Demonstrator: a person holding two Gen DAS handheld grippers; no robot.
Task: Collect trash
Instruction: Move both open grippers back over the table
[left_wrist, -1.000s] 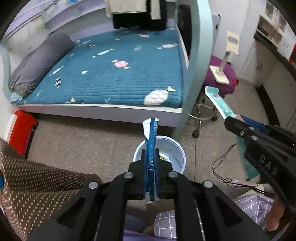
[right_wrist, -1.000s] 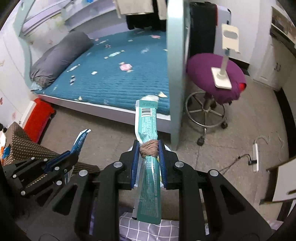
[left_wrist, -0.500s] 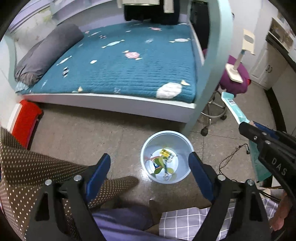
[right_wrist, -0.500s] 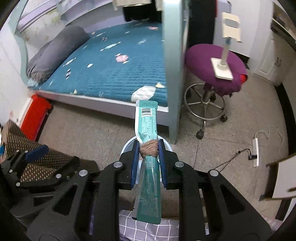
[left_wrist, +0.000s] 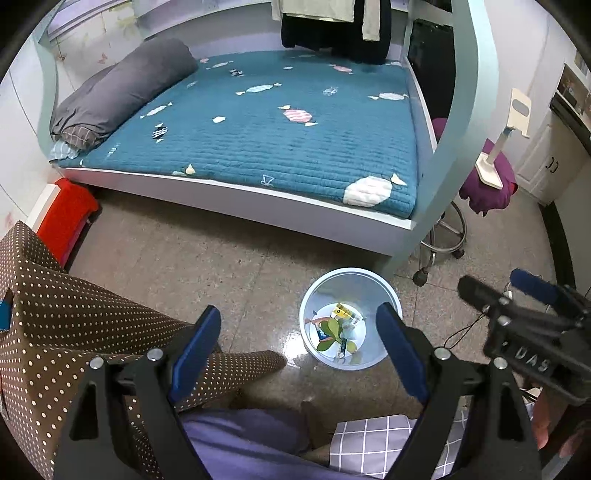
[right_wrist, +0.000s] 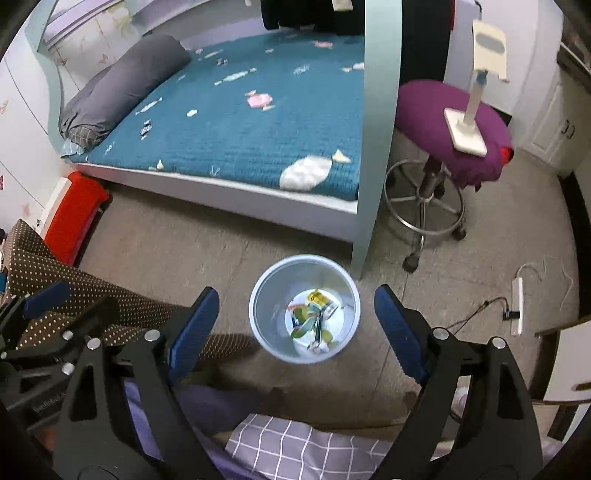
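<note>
Both wrappers have left your grippers since a second ago: the blue one that your left gripper (left_wrist: 297, 354) pinched and the green one that your right gripper (right_wrist: 295, 330) pinched are no longer between the blue pads. Your left jaws stand wide apart with nothing in them. Your right jaws have just been opening, and now they too stand wide apart with nothing in them.

One round pale blue trash bin (right_wrist: 258, 295) stands on the floor, just beside the foot of the light green bed post (right_wrist: 373, 155). In the right wrist view it sits right between your right pads. In the left wrist view the bin (left_wrist: 388, 291) shows between your left pads, nearer the right one. At the bottom of the bin lies a small heap of trash (left_wrist: 338, 330): a yellow packet, green leaf-like bits, and a blue strip. A long green piece shows in the heap in the right wrist view. I cannot count every scrap in there.

You can see one bed (left_wrist: 266, 122) with a blue cover, one grey roll (left_wrist: 122, 88) at its far left corner, one purple stool (right_wrist: 448, 129) with one white stand (right_wrist: 469, 122) on it, and one red box (left_wrist: 66, 218) by the bed's near left corner.
</note>
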